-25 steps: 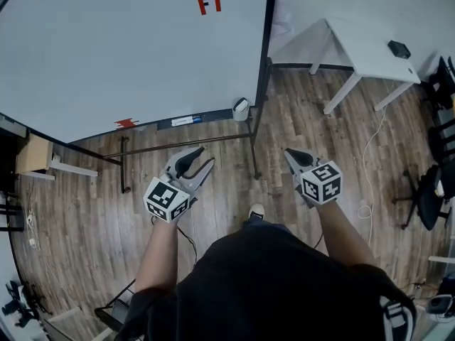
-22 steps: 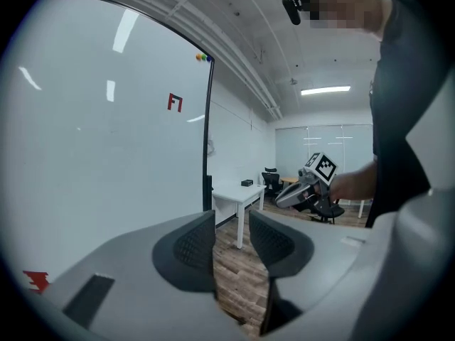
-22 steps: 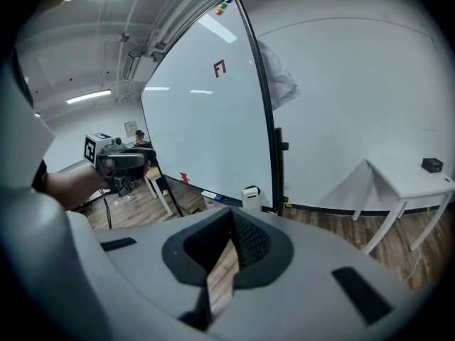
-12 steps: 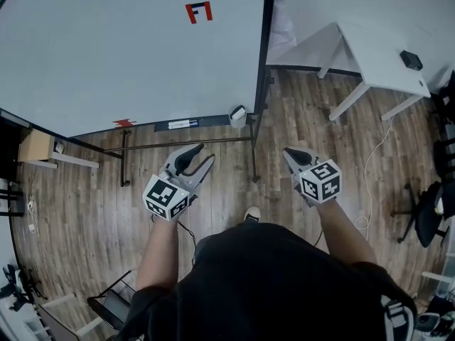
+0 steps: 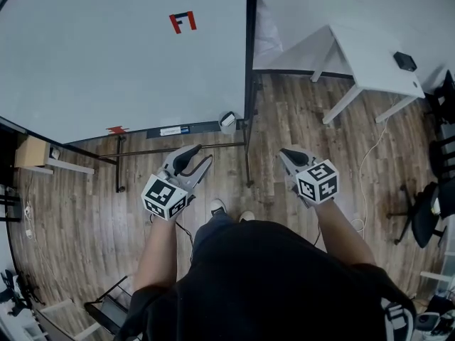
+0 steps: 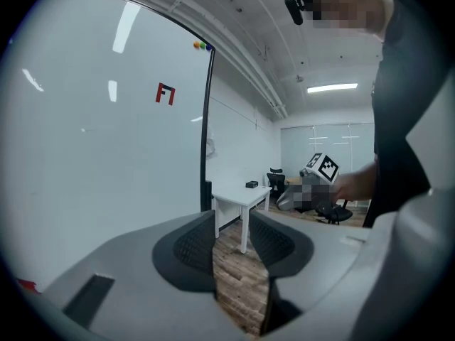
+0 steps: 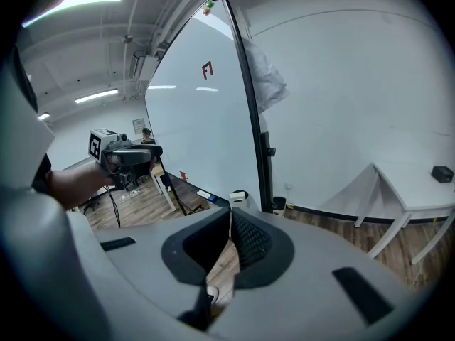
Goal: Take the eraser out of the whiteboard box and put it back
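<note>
- The left gripper has its jaws apart, with nothing between them.
- The right gripper has its jaws closed tip to tip, holding nothing.
- Both are up in the air over the wood floor, well apart from the small white box.
- The box hangs at the whiteboard's bottom right corner.
- The eraser is too small to see, so I cannot tell which way it points.
</note>
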Tool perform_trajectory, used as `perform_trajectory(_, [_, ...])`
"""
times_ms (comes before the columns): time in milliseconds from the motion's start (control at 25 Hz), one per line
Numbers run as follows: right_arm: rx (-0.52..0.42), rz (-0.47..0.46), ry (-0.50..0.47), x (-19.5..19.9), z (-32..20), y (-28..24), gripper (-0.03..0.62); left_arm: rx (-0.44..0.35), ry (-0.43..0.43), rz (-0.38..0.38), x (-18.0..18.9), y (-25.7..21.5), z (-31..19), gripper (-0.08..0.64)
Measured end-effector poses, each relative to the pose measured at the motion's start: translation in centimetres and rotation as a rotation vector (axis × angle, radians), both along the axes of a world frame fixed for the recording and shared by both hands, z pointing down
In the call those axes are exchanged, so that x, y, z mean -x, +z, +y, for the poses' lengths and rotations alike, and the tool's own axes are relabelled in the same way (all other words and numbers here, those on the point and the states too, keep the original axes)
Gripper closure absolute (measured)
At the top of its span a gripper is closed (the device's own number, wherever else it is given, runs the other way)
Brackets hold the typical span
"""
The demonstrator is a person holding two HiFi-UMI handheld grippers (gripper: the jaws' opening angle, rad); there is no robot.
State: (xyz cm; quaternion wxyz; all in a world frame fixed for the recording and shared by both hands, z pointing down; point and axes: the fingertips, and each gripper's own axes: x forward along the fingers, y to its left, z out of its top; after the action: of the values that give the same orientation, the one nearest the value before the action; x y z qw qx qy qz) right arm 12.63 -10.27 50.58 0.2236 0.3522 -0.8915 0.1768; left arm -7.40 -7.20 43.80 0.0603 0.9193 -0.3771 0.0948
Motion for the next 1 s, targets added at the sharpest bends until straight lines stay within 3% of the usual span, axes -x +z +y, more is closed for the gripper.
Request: perform_trajectory(1000, [-0.032,0.012,0.009,0.4,-2.1,-1.0,0.591,-0.022,0.029,0.009,-0.4,-0.1,-2.4,0.403])
